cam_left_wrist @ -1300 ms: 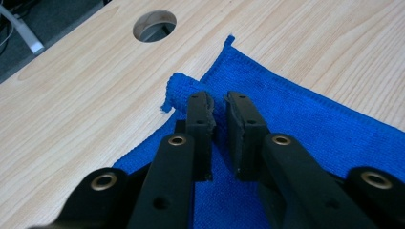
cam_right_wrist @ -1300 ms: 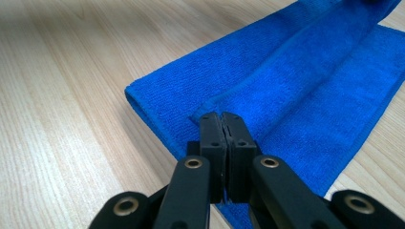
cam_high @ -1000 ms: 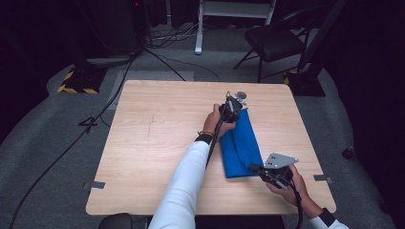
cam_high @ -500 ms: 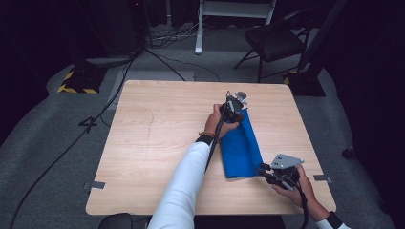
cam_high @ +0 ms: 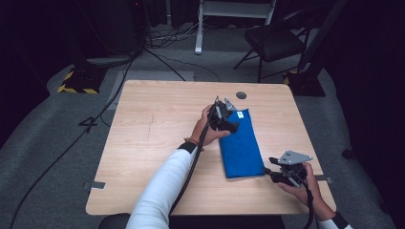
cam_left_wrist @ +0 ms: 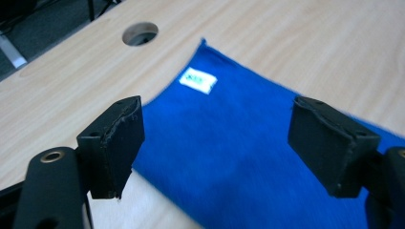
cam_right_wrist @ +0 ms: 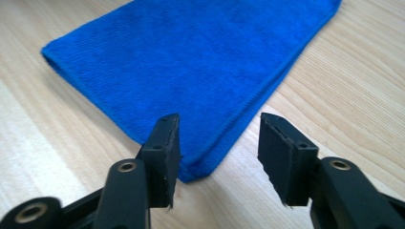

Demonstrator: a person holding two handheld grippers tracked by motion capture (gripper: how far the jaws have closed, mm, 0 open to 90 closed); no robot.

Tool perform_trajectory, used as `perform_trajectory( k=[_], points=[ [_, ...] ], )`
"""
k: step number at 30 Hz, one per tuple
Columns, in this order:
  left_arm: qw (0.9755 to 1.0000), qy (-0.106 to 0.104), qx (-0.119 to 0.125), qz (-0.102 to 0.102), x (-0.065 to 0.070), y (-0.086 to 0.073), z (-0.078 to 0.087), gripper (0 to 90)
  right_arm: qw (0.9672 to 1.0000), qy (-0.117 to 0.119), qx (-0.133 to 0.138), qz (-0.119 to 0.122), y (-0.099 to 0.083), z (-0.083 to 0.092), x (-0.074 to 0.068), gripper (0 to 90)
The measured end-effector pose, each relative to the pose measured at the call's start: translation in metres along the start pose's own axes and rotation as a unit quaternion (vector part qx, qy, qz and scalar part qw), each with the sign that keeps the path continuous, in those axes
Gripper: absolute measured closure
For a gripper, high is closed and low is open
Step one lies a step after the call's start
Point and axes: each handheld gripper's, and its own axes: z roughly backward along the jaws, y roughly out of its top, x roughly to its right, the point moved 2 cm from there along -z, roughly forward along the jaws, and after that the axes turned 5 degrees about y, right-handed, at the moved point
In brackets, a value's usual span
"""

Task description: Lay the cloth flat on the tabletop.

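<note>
A folded blue cloth lies flat on the right half of the wooden table, with a small white label near its far corner. My left gripper hovers over the cloth's far left edge; its jaws have just been opening and stand wide, nothing pressed between them. My right gripper sits just off the cloth's near right corner; its jaws have also just been opening, and the pads do not press the cloth.
A round cable hole is cut in the table near its far edge, just beyond the cloth. A dark chair and a white stand are on the floor behind the table. Cables trail left.
Both grippers have let go of the cloth, which now lies flat. The left gripper has lifted slightly and drawn back toward the cloth's left edge. The right gripper has backed off the near corner.
</note>
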Motion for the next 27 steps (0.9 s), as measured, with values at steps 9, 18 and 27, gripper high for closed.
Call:
perform_trajectory(
  k=[9, 18, 27],
  points=[
    [0.998, -0.05, -0.008, -0.036, 0.036, -0.043, 0.033, 18.1, 0.9999, -0.003, -0.006, -0.01, -0.003, -0.006, 0.012, 40.3],
    [0.9924, -0.086, -0.036, -0.08, 0.079, -0.083, 0.054, 18.3, 0.9993, -0.003, -0.037, -0.006, -0.011, -0.022, 0.018, 33.7],
    [0.9914, -0.086, -0.068, -0.071, 0.084, -0.101, 0.049, 20.5, 0.9991, 0.015, -0.036, -0.016, -0.014, -0.026, 0.024, 30.3]
  ],
)
